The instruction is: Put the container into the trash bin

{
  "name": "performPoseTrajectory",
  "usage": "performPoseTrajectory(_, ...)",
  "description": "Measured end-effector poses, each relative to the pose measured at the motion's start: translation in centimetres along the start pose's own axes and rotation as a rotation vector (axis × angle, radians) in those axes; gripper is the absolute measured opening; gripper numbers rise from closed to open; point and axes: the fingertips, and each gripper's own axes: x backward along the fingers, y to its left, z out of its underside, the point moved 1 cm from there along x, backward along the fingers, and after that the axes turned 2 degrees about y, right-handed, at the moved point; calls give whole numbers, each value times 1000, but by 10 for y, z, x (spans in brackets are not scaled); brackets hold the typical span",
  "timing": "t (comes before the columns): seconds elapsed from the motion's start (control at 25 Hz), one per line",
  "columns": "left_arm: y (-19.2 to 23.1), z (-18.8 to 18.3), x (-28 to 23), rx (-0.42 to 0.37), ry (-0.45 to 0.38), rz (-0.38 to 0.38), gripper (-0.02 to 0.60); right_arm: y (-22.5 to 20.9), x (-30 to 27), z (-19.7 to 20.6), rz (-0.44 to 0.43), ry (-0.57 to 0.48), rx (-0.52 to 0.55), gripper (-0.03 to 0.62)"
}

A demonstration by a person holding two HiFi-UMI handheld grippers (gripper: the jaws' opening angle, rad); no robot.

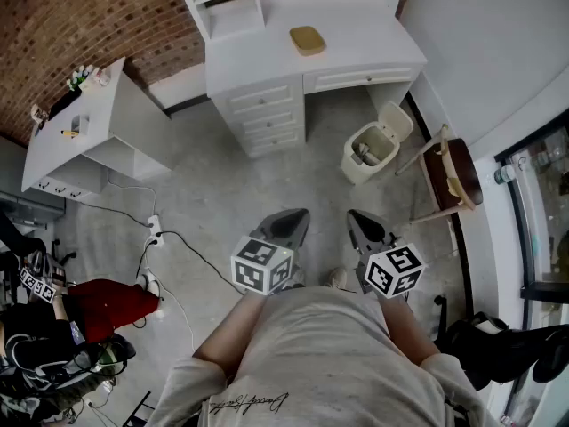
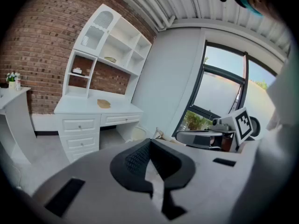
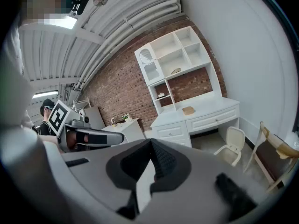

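Pre-reach: holds left gripper (image 1: 289, 226) and right gripper (image 1: 365, 226) shut, empty. Calls next for nearing the tan container (image 1: 307, 39) on the counter (image 1: 360, 53) at twelve o'clock, then opening one gripper.

We note a white desk (image 1: 258, 53) against the brick wall (image 1: 80, 16); a wooden chair (image 1: 462, 172) stands off the desk's right corner.

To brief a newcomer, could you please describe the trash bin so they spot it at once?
Start at the white desk against the brick wall. On the floor before its right side stands the trash bin, beside a brown-seated chair. It is the only cream tub with its lid flipped open.
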Motion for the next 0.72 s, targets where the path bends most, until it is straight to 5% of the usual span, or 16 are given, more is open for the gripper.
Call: performPoseTrajectory(0.72,30,-8,18,-48,-32,16,17,20,-33,-4,5,9,35,28)
